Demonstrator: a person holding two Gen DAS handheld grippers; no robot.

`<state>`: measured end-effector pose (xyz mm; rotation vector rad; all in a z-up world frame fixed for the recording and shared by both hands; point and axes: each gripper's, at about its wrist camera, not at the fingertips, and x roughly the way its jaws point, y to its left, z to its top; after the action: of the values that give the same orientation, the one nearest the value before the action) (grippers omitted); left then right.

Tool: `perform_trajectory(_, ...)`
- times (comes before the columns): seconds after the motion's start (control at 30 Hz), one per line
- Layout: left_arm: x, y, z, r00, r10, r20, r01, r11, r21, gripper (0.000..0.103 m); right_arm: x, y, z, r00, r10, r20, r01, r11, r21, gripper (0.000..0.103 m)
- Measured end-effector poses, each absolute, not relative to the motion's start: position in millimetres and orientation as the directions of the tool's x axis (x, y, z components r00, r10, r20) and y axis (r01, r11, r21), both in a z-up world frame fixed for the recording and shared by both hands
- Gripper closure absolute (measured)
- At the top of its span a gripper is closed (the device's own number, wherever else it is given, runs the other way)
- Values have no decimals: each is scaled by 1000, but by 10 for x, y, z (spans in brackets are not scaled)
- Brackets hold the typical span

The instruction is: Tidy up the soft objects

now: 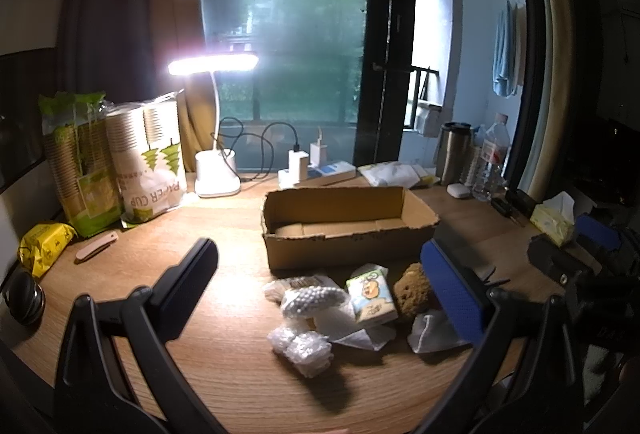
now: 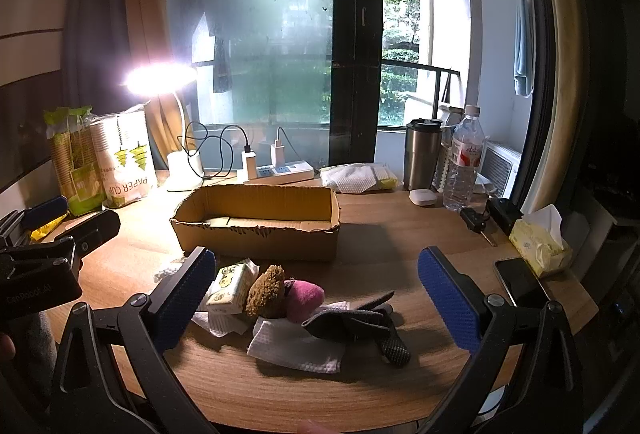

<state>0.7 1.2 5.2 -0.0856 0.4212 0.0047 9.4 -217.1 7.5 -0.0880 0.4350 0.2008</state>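
An empty cardboard box [image 1: 348,246] [image 2: 256,240] stands mid-desk. In front of it lies a pile of soft things: a tissue pack [image 1: 371,294] [image 2: 231,284], a brown sponge [image 1: 412,290] [image 2: 266,292], a pink plush piece [image 2: 304,294], a dark glove [image 2: 360,322], white cloths [image 2: 296,348], a bag of white beads [image 1: 312,300] and bubble wrap [image 1: 302,350]. My left gripper [image 1: 320,274] hangs open above the pile's left part. My right gripper [image 2: 316,290] is open over the sponge, plush and glove. Neither one holds anything.
A lit desk lamp [image 1: 214,66], paper cup packs [image 1: 150,158], a power strip [image 2: 280,170], a steel tumbler [image 2: 422,154], a water bottle [image 2: 464,162], a tissue box [image 2: 540,242] and a phone [image 2: 520,282] ring the desk. A window is behind.
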Motion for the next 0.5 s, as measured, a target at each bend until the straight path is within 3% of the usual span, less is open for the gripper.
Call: perform_trajectory(0.5, 19, 1, -9, 905, -30, -423, -8, 996, -88, 0, 73, -2198, 107, 894, 161, -419, -196, 980, -41, 0)
